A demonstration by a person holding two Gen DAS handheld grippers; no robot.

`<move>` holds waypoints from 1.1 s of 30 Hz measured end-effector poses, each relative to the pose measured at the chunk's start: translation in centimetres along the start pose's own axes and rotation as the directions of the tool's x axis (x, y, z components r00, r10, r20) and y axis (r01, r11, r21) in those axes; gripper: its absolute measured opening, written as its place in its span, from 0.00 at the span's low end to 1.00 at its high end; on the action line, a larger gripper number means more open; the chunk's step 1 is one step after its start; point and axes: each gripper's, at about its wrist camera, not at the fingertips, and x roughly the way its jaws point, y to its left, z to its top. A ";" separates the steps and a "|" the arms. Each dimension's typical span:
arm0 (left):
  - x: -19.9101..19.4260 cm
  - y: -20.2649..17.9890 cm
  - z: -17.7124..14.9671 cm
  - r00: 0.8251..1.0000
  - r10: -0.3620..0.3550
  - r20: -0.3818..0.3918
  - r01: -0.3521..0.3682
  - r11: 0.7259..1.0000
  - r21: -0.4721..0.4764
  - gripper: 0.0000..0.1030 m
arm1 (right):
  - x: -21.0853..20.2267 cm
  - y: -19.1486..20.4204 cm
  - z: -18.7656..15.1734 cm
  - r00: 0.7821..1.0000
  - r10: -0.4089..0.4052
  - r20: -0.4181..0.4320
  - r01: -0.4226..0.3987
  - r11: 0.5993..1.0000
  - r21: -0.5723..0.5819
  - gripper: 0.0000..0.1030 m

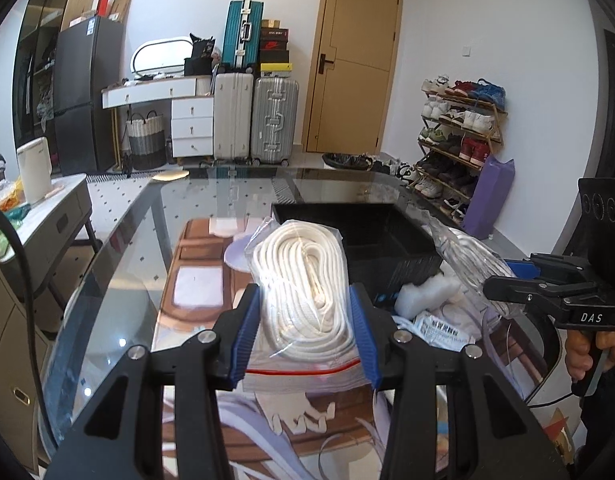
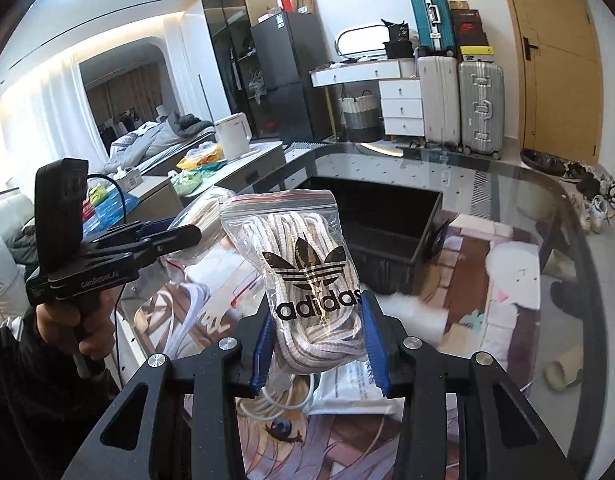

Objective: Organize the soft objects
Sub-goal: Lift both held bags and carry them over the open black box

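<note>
My left gripper (image 1: 305, 334) is shut on a clear zip bag of white laces (image 1: 303, 280) and holds it above the glass table. My right gripper (image 2: 319, 344) is shut on a clear Adidas bag of striped laces (image 2: 307, 276), also lifted. Each gripper shows in the other view: the right gripper (image 1: 503, 286) at the right, the left gripper (image 2: 187, 236) at the left with its bag (image 2: 201, 216). A black open bin (image 1: 371, 236) stands just beyond both bags; it also shows in the right wrist view (image 2: 387, 232).
On the table below lie white soft stuffing (image 1: 423, 294), a printed packet (image 1: 443, 330) and a white cord (image 2: 267, 402) on a picture mat (image 1: 199, 276). The glass table's edge (image 1: 107, 248) curves at the left. A side table with a kettle (image 1: 34, 170) stands left.
</note>
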 end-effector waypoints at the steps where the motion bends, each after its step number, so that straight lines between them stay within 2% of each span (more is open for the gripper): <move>1: 0.1 0.0 0.4 1.000 -0.004 0.003 0.004 1.000 0.002 0.42 | 0.0 -0.2 0.3 1.000 -0.006 0.003 0.006 1.000 0.002 0.39; 13: 3.1 -0.5 2.8 0.999 -0.051 -0.012 0.051 0.999 -0.012 0.42 | 0.7 -1.4 3.0 0.997 -0.080 -0.016 0.080 0.997 0.014 0.39; 33: 8.8 -0.7 5.3 0.995 -0.057 -0.077 0.056 0.998 -0.019 0.42 | 6.1 -4.3 6.4 0.995 -0.020 -0.096 0.024 0.999 0.040 0.39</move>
